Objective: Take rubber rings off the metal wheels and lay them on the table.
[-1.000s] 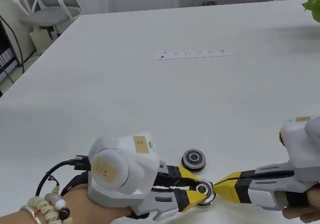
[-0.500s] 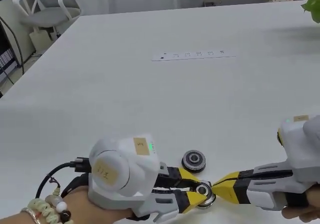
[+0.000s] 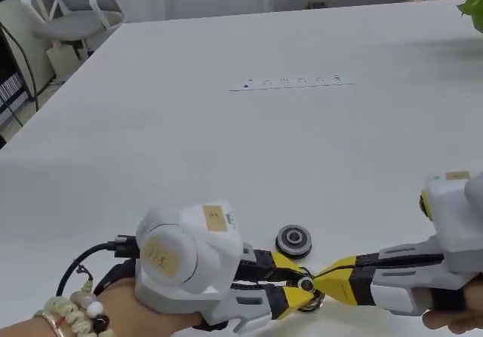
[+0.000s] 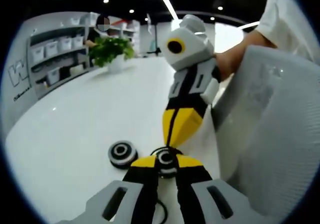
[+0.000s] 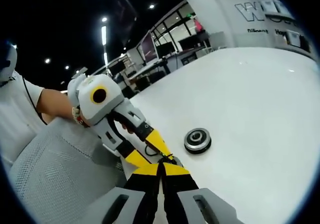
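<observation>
1. Head view: the left gripper (image 3: pixel 303 286), white with yellow-black jaws, comes in over the near edge of the white bench (image 3: pixel 226 148). Its jaws grip a small round metal wheel (image 3: pixel 306 285). The right gripper (image 3: pixel 318 281) meets it from the right side, with its jaws almost together at the wheel's rim. A second metal wheel with a dark ring (image 3: pixel 293 240) lies flat just behind them and touches neither gripper. A white socket strip (image 3: pixel 290 82) lies well apart, toward the far edge, and the bench between is free. A grey chair (image 3: pixel 72 5) stands past the far-left corner.
2. Left gripper view: a thin black rubber ring (image 4: pixel 161 150) goes from the held wheel up to the right gripper's narrow tips, which pinch it. A grey mesh chair back (image 4: pixel 270 134) is close on the right. A green plant (image 4: pixel 110 48) stands at the far edge.
3. Right gripper view: the second wheel lies just beside the tips, with wide open bench behind it.
</observation>
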A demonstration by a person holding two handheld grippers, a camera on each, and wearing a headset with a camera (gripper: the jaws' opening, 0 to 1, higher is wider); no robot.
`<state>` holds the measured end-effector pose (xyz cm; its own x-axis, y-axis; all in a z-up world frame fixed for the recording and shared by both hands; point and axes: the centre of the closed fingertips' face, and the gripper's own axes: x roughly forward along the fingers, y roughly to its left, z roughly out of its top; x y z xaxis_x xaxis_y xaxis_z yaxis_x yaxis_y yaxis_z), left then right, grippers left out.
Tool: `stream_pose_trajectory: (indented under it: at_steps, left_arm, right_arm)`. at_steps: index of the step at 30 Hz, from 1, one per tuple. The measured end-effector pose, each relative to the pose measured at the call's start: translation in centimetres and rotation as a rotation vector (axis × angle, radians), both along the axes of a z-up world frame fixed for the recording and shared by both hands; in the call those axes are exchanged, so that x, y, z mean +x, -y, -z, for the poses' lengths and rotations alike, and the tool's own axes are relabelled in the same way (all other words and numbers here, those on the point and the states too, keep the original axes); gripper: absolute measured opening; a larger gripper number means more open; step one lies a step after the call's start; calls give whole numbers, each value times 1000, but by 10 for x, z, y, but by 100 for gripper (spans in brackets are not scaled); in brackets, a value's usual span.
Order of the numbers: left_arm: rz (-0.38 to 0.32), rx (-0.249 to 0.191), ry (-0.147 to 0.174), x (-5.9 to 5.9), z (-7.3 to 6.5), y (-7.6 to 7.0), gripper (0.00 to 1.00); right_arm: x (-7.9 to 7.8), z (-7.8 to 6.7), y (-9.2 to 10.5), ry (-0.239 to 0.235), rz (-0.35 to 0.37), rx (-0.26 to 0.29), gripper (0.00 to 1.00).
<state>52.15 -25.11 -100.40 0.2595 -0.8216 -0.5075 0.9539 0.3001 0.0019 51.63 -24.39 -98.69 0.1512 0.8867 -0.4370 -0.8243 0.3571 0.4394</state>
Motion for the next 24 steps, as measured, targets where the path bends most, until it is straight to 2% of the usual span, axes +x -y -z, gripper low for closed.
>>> stream_pose_trajectory:
  at_steps: [2, 5, 13, 15, 19, 24]
  left_arm:
    - [-1, 0, 0, 0, 0, 0, 13]
    - [-2, -1, -1, 0, 0, 0, 13]
    - [-10, -4, -10, 0, 0, 0, 14]
    - [-17, -4, -21, 0, 0, 0, 14]
    - [-32, -7, -68, -1, -1, 1, 17]
    - [-29, 19, -89, -4, -3, 0, 19]
  right_arm:
    - [8, 3, 4, 32, 23, -39, 0]
    - [8, 9, 6, 14, 30, -49, 0]
    - [9, 19, 12, 10, 34, -107, 0]
    - [9, 19, 13, 5, 38, -108, 0]
    - [9, 18, 14, 8, 36, -110, 0]
    - [7, 16, 15, 11, 35, -113, 0]
